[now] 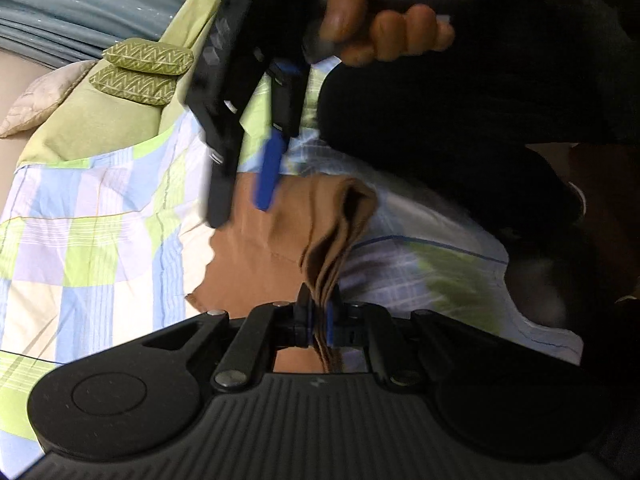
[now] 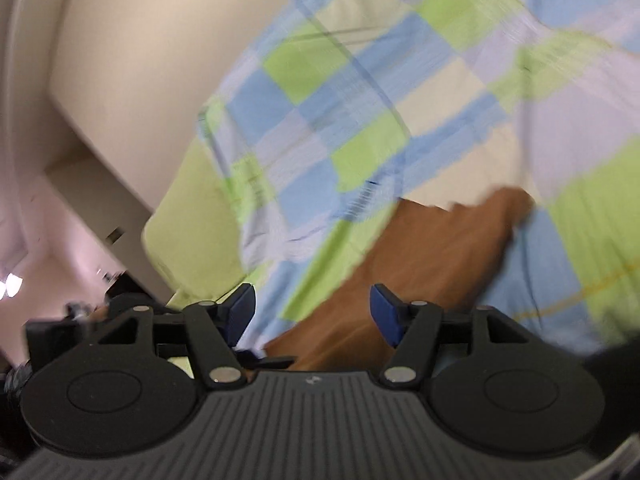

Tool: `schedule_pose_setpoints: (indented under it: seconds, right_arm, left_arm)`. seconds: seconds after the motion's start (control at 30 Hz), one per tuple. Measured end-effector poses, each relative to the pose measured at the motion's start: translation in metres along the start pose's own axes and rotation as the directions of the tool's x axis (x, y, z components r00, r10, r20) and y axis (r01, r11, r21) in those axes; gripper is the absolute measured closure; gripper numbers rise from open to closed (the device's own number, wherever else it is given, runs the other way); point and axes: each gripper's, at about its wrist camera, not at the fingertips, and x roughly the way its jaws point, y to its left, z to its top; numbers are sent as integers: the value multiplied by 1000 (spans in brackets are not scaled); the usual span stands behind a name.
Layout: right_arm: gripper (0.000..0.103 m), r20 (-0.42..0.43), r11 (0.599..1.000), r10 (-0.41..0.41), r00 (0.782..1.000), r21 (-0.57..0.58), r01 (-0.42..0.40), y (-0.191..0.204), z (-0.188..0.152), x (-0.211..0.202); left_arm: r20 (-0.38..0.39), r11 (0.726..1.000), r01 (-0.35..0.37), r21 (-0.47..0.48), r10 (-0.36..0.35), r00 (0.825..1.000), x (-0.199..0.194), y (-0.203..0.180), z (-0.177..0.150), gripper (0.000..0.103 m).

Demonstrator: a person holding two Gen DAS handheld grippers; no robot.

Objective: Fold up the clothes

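Pinching a bunched fold of the brown garment [image 1: 332, 240], the left gripper [image 1: 320, 314] had its jaws clamped on the cloth at lower centre of its view. Right gripper [image 2: 312, 312] jaws stood apart, gripping nothing, garment below them on the checked bedsheet [image 2: 360, 80]. No readable writing anywhere.

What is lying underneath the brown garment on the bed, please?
The brown garment lies on a checked sheet of blue, green, lilac and cream squares, which shows all around it. Whatever is under the cloth's middle is covered and cannot be seen.
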Motion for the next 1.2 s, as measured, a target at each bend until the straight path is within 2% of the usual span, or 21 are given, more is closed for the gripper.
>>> schedule_pose_setpoints:
  seconds: [0.07, 0.13, 0.37, 0.47, 0.57, 0.63, 0.67, 0.73, 0.77, 0.83, 0.87, 0.93, 1.0, 1.07, 1.1, 1.13, 1.17, 1.2]
  right_arm:
    - [42, -57, 998, -28, 998, 52, 31, -14, -5, 12]
    - [43, -74, 999, -27, 997, 37, 30, -18, -9, 17]
    - [43, -67, 997, -6, 998, 76, 11, -28, -11, 17]
    - [39, -17, 993, 16, 1000, 116, -14, -27, -3, 1]
    - [34, 50, 998, -3, 999, 58, 0, -20, 6, -23]
    - [33, 51, 995, -47, 998, -82, 51, -4, 9, -32]
    - [33, 25, 969, -85, 996, -230, 89, 13, 7, -32]
    - [33, 7, 921, -129, 992, -370, 122, 32, 3, -26]
    - [33, 0, 882, -149, 989, -452, 133, 43, -1, -20]
    - [33, -14, 758, -210, 978, -634, 154, 71, -12, -2]
    - [34, -12, 737, -219, 976, -658, 157, 72, -17, -7]
    - [35, 1, 656, -253, 967, -735, 172, 85, -25, 1]
    - [41, 3, 553, -304, 953, -814, 179, 95, -34, 15]
    - [57, 5, 476, -339, 941, -862, 176, 99, -42, 20]
    - [61, 4, 435, -353, 936, -884, 168, 101, -46, 23]
    - [71, 9, 393, -369, 930, -905, 164, 103, -50, 26]
    - [89, 17, 368, -380, 925, -914, 169, 103, -52, 27]
    - [90, 26, 349, -390, 920, -921, 174, 103, -53, 28]
  left_arm:
    - [8, 1000, 11, -16, -10, 1000, 1, 5, 2, 97]
    - [23, 999, 18, -31, -17, 1000, 0, 12, 3, 97]
    - [65, 997, 54, -57, -50, 997, 5, 55, 7, 97]
    - [68, 994, 80, -70, -76, 995, 11, 78, 5, 97]
    - [71, 989, 121, -82, -116, 991, 17, 99, 3, 96]
    - [75, 985, 150, -89, -144, 987, 20, 109, 3, 96]
    - [77, 982, 162, -93, -156, 985, 21, 113, 2, 96]
    - [78, 978, 181, -107, -173, 982, 22, 118, 1, 96]
    - [78, 975, 189, -113, -181, 980, 22, 121, 1, 97]
    - [78, 973, 197, -121, -189, 979, 21, 123, 1, 97]
    - [79, 972, 201, -125, -193, 978, 20, 124, 0, 97]
    - [81, 970, 204, -132, -194, 978, 17, 123, -1, 97]
    - [83, 969, 205, -139, -195, 977, 14, 121, -2, 97]
    - [87, 967, 203, -151, -192, 978, 12, 119, -5, 97]
    - [89, 967, 203, -157, -191, 978, 10, 118, -7, 97]
    - [91, 966, 202, -163, -189, 978, 9, 117, -9, 97]
    - [93, 965, 200, -171, -187, 978, 7, 116, -11, 96]
    - [96, 963, 198, -184, -183, 978, 5, 113, -14, 96]
